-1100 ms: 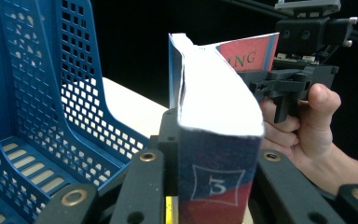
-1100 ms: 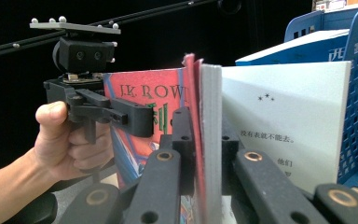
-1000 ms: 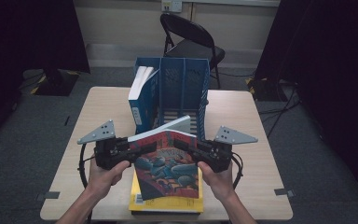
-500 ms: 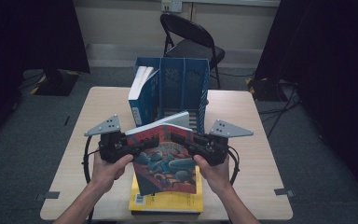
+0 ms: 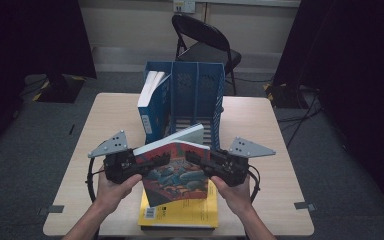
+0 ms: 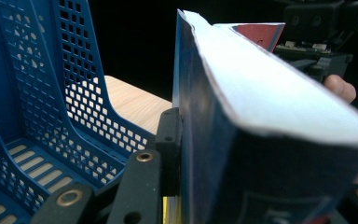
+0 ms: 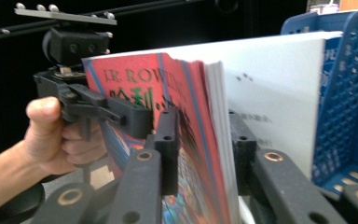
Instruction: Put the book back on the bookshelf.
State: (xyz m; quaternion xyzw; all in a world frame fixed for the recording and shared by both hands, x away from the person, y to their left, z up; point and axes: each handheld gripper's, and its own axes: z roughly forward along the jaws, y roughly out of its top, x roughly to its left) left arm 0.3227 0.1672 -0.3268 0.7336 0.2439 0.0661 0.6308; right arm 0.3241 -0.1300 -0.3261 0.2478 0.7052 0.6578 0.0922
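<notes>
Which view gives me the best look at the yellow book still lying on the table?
The high view: the yellow book lies flat at the near table edge, under the lifted red-covered book. The left gripper view catches only a yellow sliver low between the jaws; the right gripper view gives nothing usable.

The yellow book (image 5: 200,212) lies mostly hidden under the held book (image 5: 175,172) (title seemingly unreadable).

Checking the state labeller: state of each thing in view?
Colourful book: lifted, tilted, gripped at both side edges.
Left gripper: shut on the book.
Right gripper: clamped on book, jaws just eased wider.
Blue file rack: upright.
Blue book: standing in the rack.
Yellow book: flat on table.
</notes>
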